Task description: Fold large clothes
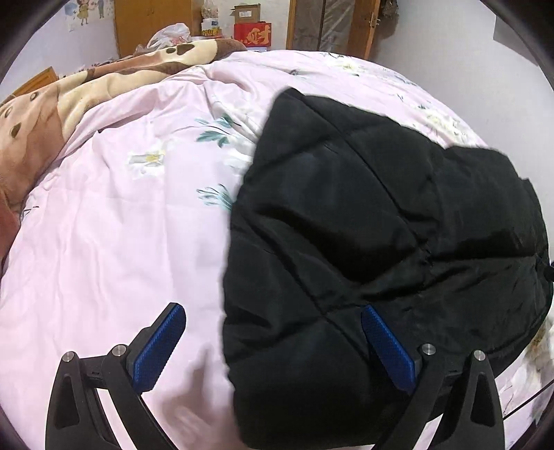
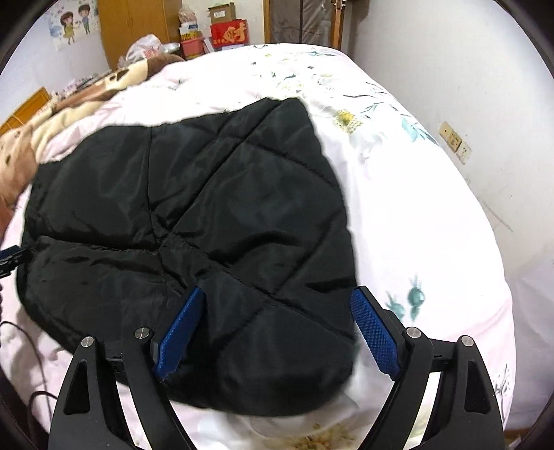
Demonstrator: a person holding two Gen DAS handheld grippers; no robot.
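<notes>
A black quilted padded jacket (image 1: 381, 235) lies folded in a thick bundle on the pink floral quilt (image 1: 121, 225). It also shows in the right wrist view (image 2: 180, 207). My left gripper (image 1: 273, 311) is open above the bundle's near left edge, one blue pad over the quilt and one over the jacket. My right gripper (image 2: 277, 297) is open above the bundle's near right part, holding nothing. The tip of the left gripper (image 2: 10, 258) shows at the left edge of the right wrist view.
A brown and cream blanket (image 1: 69, 93) is bunched at the far left of the bed. Red boxes (image 1: 252, 34), bags and wooden wardrobes (image 1: 152, 24) stand behind the bed. A white wall with sockets (image 2: 453, 140) runs along the bed's right side.
</notes>
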